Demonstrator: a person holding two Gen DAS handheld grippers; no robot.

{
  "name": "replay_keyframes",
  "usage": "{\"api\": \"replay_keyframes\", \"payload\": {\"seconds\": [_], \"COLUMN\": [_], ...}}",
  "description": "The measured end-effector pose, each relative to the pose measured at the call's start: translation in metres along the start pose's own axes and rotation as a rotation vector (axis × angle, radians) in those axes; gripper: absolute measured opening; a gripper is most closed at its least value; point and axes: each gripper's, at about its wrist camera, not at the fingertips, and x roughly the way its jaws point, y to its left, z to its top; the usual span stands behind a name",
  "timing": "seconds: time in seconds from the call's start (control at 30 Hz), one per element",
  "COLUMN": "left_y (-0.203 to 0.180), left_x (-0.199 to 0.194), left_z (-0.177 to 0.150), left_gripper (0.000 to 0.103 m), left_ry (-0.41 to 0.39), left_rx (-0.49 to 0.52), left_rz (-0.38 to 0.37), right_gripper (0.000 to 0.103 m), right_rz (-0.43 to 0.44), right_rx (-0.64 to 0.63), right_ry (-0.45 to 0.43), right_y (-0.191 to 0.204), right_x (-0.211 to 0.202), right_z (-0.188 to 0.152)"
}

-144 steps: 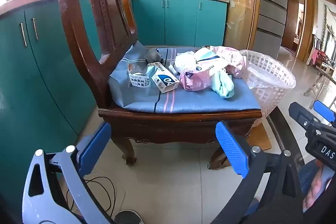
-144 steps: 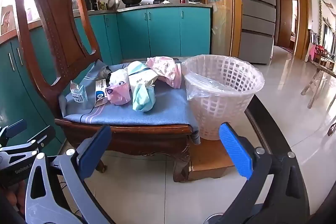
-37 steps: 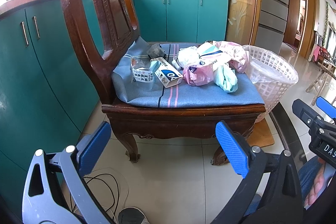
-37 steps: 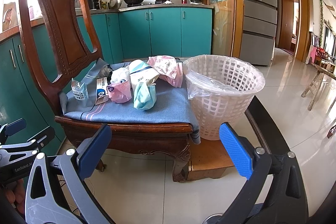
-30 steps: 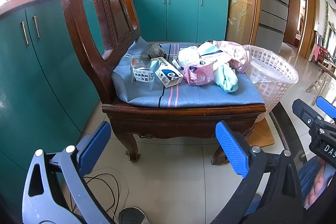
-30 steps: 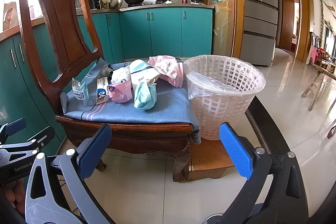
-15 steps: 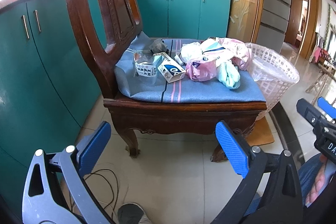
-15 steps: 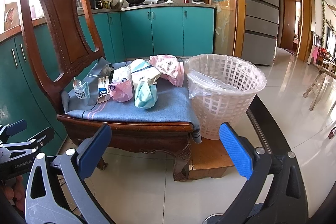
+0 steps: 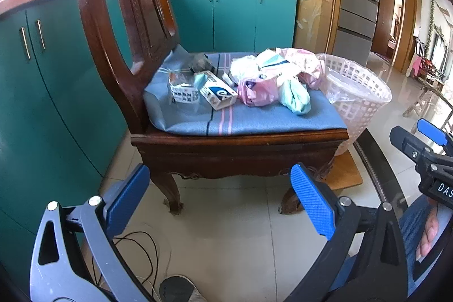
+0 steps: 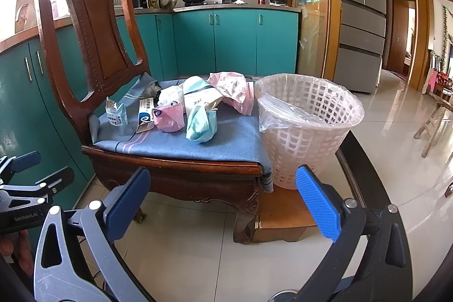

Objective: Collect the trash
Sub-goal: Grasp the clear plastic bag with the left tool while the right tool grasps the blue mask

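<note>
On the chair cushion point(image 9: 254, 120) lies trash point(image 9: 254, 92); left claw point(image 9: 218, 200) and right claw point(image 10: 223, 197) gape wide, holding nothing.

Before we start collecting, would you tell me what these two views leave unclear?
- Basket contents: both views, hidden by its wall and the cloudy liner.
- Grey lump near the chair back: too small to identify.
- Print on the white-and-blue box: too small to read.

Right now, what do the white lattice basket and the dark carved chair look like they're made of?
The white lattice basket looks like moulded plastic: thin, evenly pierced walls, lined with a clear, glossy, crinkled film bag. The dark carved chair appears to be varnished hardwood, judging by its reddish sheen and carved, studded back.
</note>
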Motion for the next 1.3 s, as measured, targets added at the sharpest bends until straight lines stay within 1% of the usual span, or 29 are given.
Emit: {"api": "replay_keyframes", "payload": {"seconds": [0.17,0.23,0.37,0.43,0.5,0.53,0.63,0.67,0.77,0.8,0.9,0.97,1.1,1.17,1.23,1.27,1.3], "left_y": [0.003,0.005,0.006,0.007,0.009,0.009,0.013,0.015,0.02,0.022,0.026,0.028,0.03,0.034,0.041,0.042,0.044], "left_x": [0.007,0.012,0.019,0.026,0.038,0.041,0.051,0.057,0.079,0.087,0.113,0.136,0.177,0.194,0.208,0.213,0.219], "left_z": [0.0,-0.001,-0.002,-0.001,0.005,0.007,0.026,0.036,0.062,0.07,0.094,0.106,0.116,0.116,0.115,0.115,0.116], "left_gripper": [0.1,0.1,0.1,0.1,0.1,0.1,0.1,0.1,0.1,0.1,0.1,0.099,0.099,0.096,0.085,0.078,0.073], "left_ry": [0.023,0.037,0.032,0.06,0.116,0.127,0.129,0.128,0.146,0.151,0.147,0.152,0.165,0.174,0.193,0.203,0.213], "left_rx": [-0.014,-0.035,-0.041,-0.041,-0.02,-0.014,-0.001,-0.007,-0.039,-0.046,-0.046,-0.027,0.013,0.013,-0.011,-0.017,-0.021], "left_rz": [0.005,-0.007,0.006,0.011,0.031,0.039,0.067,0.064,0.044,0.053,0.09,0.125,0.166,0.174,0.166,0.161,0.15], "right_gripper": [0.1,0.1,0.1,0.1,0.1,0.1,0.1,0.1,0.1,0.1,0.1,0.1,0.1,0.1,0.099,0.096,0.093], "right_rz": [0.001,0.003,0.02,0.029,0.044,0.053,0.092,0.096,0.099,0.103,0.098,0.095,0.089,0.089,0.08,0.078,0.072], "right_rx": [-0.026,-0.039,-0.071,-0.083,-0.077,-0.072,-0.056,-0.054,-0.049,-0.04,-0.051,-0.058,-0.077,-0.096,-0.124,-0.133,-0.149], "right_ry": [-0.04,-0.054,-0.073,-0.043,0.0,0.015,0.069,0.077,0.159,0.201,0.265,0.285,0.306,0.311,0.3,0.292,0.283], "right_y": [-0.001,-0.001,-0.001,-0.002,-0.005,-0.005,-0.006,-0.005,-0.002,-0.001,0.003,0.006,0.011,0.016,0.02,0.02,0.022], "right_x": [-0.005,-0.006,-0.005,0.003,0.019,0.025,0.055,0.064,0.106,0.126,0.164,0.186,0.214,0.224,0.23,0.232,0.235], "right_z": [0.0,0.001,0.008,0.015,0.029,0.035,0.063,0.068,0.083,0.085,0.083,0.075,0.063,0.06,0.06,0.06,0.061]}}
